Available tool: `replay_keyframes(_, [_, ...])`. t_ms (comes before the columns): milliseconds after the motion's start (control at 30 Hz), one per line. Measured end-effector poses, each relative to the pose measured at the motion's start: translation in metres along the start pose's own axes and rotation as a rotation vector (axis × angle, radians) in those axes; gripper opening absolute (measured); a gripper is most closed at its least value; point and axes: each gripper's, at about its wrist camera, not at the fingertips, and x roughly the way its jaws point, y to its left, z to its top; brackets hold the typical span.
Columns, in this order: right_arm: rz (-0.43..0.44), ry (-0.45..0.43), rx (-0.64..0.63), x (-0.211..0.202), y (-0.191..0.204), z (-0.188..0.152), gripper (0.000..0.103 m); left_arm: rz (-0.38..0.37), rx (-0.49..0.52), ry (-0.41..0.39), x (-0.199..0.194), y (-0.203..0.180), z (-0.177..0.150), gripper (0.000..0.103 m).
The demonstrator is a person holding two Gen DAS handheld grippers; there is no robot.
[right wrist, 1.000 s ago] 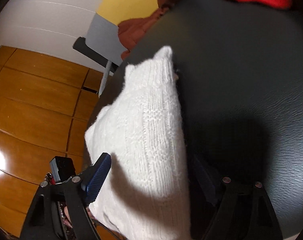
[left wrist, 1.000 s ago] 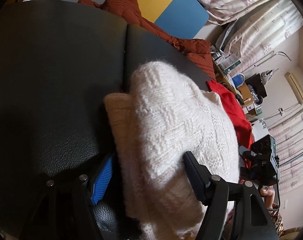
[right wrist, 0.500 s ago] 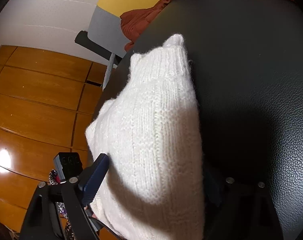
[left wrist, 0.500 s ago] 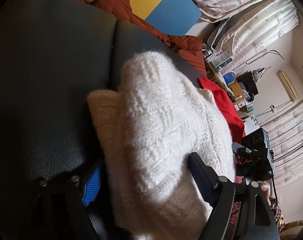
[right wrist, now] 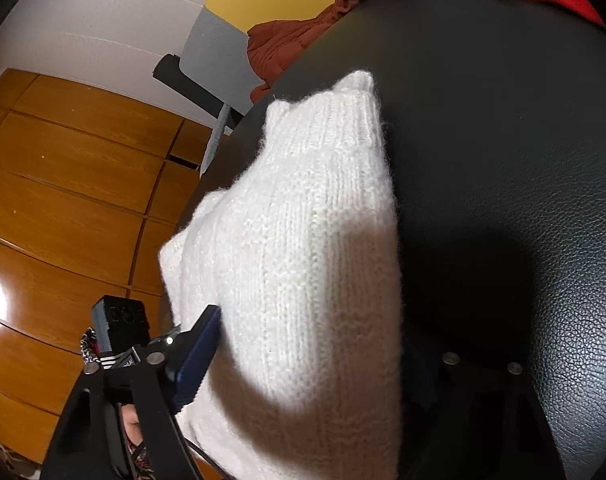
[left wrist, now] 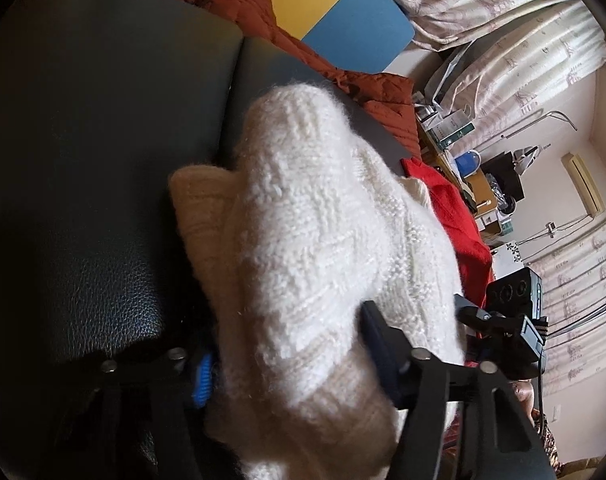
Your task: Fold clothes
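The white knit sweater (left wrist: 303,260) lies bunched on the black leather surface (left wrist: 83,160), filling both tools: left tool (left wrist: 287,364) and right tool (right wrist: 303,360) each clamp its thick folds.
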Motion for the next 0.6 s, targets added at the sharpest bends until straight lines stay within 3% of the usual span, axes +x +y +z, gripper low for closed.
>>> replay_keyframes(267, [0.012,-0.023,0.002,0.0,0.0,0.0,0.059,0.066,0.061,-0.068,-0.014,-0.02,-0.006,0.039])
replay_keyframes(400, [0.021,-0.049,-0.038,-0.009,0.006,-0.001,0.051,0.082,0.054,-0.116,-0.023,-0.024,-0.012,0.037])
replay_keyframes(600, [0.061,-0.071,-0.099,-0.023,0.018,-0.001,0.047,0.104,0.053,-0.184,-0.042,-0.037,-0.025,0.035])
